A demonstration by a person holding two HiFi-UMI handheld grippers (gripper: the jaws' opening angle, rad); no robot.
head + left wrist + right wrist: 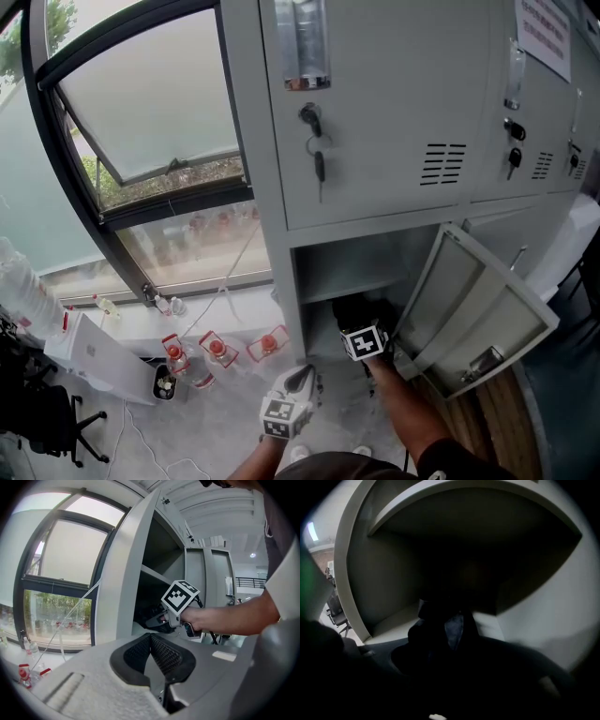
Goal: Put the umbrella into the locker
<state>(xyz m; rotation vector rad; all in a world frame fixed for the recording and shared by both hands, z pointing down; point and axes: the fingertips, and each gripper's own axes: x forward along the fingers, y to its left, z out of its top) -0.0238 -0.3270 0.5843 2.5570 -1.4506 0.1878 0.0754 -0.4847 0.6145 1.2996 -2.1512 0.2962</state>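
Umbrella inside the locker's open lower compartment

The black umbrella [349, 307] lies in the bottom compartment of the grey locker [375, 187], right in front of the right gripper [364, 330] and between its fingers. The right gripper view is too dark to tell whether they press on it or stand loose. The right forearm reaches into the opening past the swung-out door [469, 309], with the gripper tilted downward. The left gripper [302, 380] hangs low outside the locker, about level and aimed at the opening, its fingers clenched together on nothing.
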